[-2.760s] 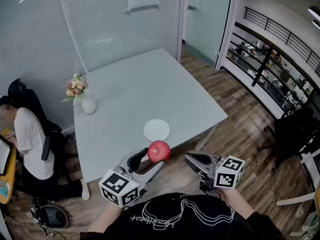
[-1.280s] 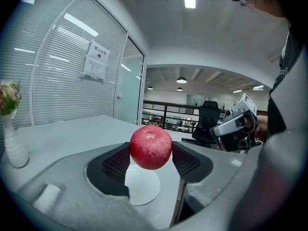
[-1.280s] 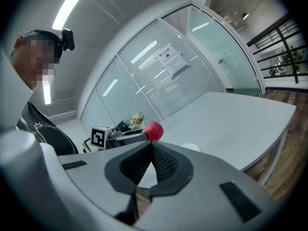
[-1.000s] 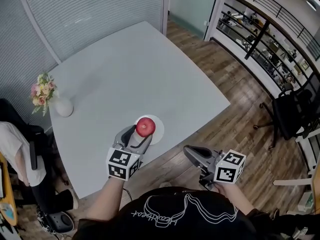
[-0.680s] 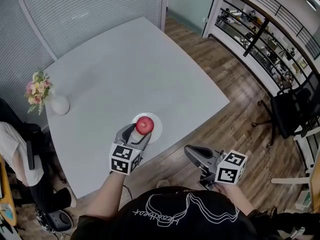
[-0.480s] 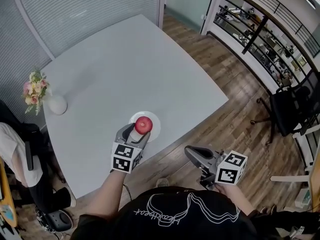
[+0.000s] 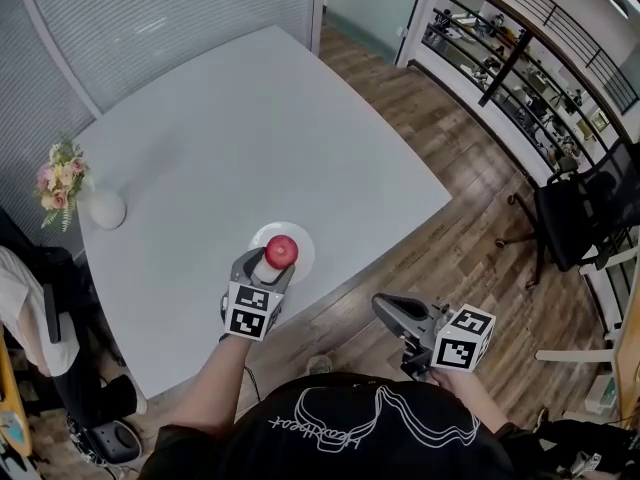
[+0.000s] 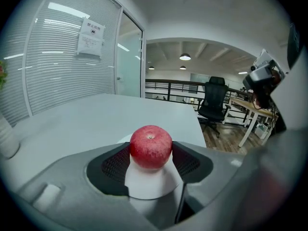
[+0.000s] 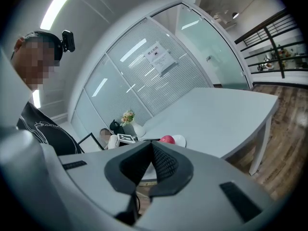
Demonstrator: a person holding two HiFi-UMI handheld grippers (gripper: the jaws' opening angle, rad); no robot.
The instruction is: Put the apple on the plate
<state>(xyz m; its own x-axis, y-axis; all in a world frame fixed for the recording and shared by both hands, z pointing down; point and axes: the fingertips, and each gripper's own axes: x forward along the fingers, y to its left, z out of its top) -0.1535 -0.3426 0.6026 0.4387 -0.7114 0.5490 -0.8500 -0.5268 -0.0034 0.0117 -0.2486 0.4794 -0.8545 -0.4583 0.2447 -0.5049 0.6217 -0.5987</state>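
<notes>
Apple [image 7: 281, 250] now at the plate [image 7: 304, 252]
You moved the left hand-held gripper [image 7: 275, 259], apple clamped, from the table's [image 7: 250, 138] edge over the plate and lowered it.

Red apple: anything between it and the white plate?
Nothing visible. The red apple is clamped in the left gripper's jaws right over the round white plate, and the part of the plate that shows is bare.
</notes>
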